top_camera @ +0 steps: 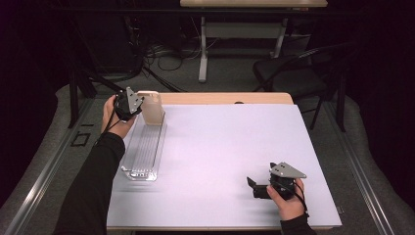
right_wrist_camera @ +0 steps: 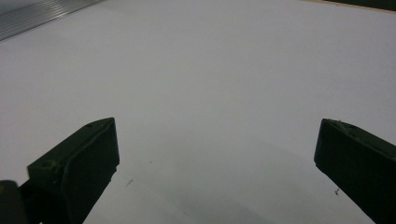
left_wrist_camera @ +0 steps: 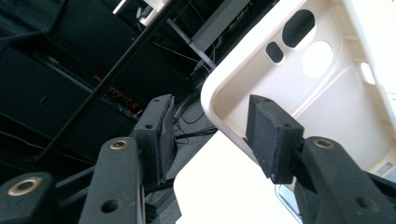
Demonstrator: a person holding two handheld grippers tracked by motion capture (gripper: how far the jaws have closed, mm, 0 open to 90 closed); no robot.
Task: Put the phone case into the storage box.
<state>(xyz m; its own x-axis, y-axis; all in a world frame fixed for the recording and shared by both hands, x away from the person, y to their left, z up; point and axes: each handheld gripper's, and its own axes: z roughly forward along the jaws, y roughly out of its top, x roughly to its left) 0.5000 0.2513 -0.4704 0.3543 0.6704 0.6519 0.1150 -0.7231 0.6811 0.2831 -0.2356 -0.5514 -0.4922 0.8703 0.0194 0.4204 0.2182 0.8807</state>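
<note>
Left gripper [top_camera: 138, 106] at 10 o'clock is sitting with jaws apart beside cream phone case [top_camera: 151, 107]; right gripper [top_camera: 254, 187] at 5 o'clock is gaping wide over table [top_camera: 225, 147].

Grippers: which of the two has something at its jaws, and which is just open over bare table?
The left gripper, at the far left, has the cream phone case at its jaws; the right gripper gapes over the bare white table.
</note>
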